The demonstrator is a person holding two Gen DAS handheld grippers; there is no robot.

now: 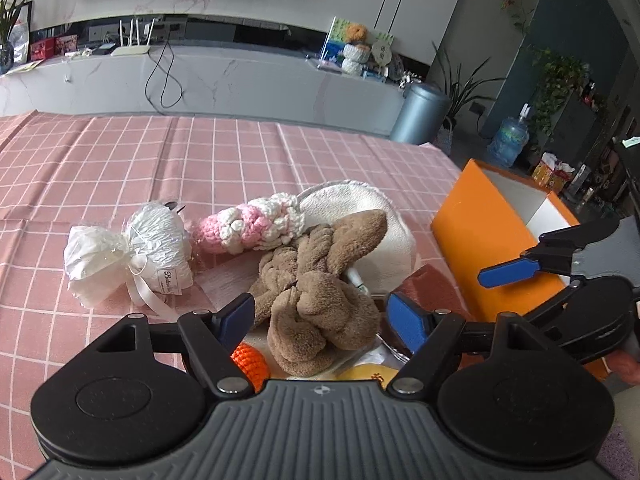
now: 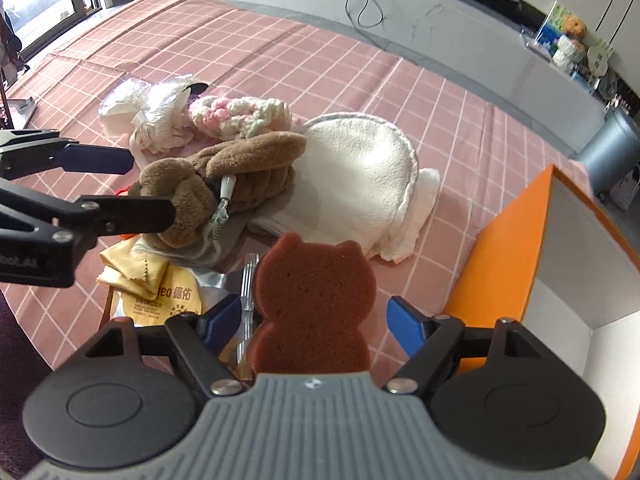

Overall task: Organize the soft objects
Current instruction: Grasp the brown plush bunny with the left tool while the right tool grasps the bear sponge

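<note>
On the pink checked table (image 1: 120,168), the left tongs (image 1: 320,320) gape wide around the brown plush (image 1: 316,292) without pressing it, while the right tongs (image 2: 316,320) stand open around the cat-shaped sponge (image 2: 316,300) near the orange box (image 2: 516,248) at the table's right edge.

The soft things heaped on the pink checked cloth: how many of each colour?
White: 3, wrapped bundle, round fleece pad, folded cloth
Brown: 2, plush toy, cat-shaped sponge
Pink and white: 1, crochet piece
Orange: 1, crochet piece
Yellow: 1, cloth
Total: 8
</note>
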